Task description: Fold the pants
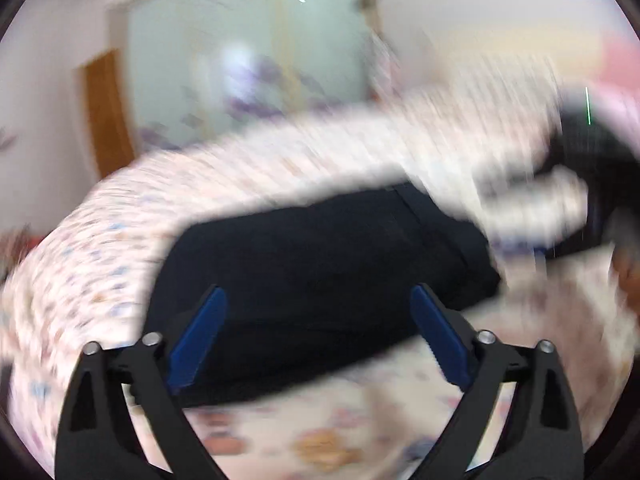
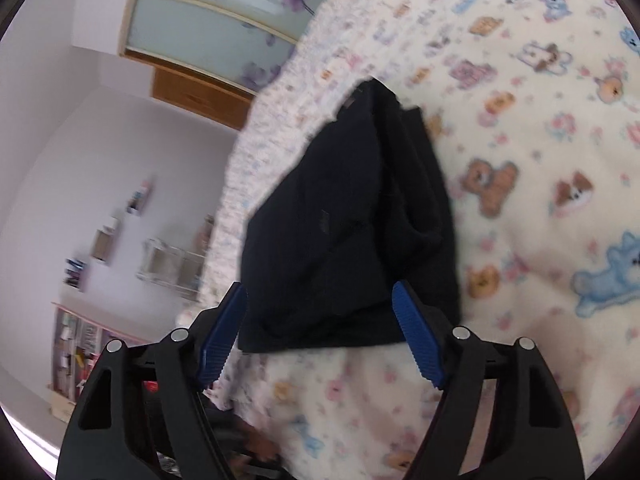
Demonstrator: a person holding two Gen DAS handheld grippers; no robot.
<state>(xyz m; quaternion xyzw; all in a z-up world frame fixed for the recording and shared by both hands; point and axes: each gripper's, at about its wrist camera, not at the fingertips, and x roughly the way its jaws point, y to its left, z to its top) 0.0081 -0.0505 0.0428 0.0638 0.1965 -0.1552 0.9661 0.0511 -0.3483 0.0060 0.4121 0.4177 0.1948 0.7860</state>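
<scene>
The black pants lie folded into a compact bundle on a cream blanket with a teddy-bear print. My left gripper is open and empty, its blue pads over the near part of the bundle; this view is blurred by motion. In the right wrist view the pants lie near the blanket's left edge. My right gripper is open and empty, its fingertips at the bundle's near edge. A black object at the far right of the left wrist view may be the other gripper.
A wardrobe with frosted glass doors and purple flower decals stands behind the bed. Wall shelves and a low cabinet with small items are to the left of the bed. The bed edge drops off left of the pants.
</scene>
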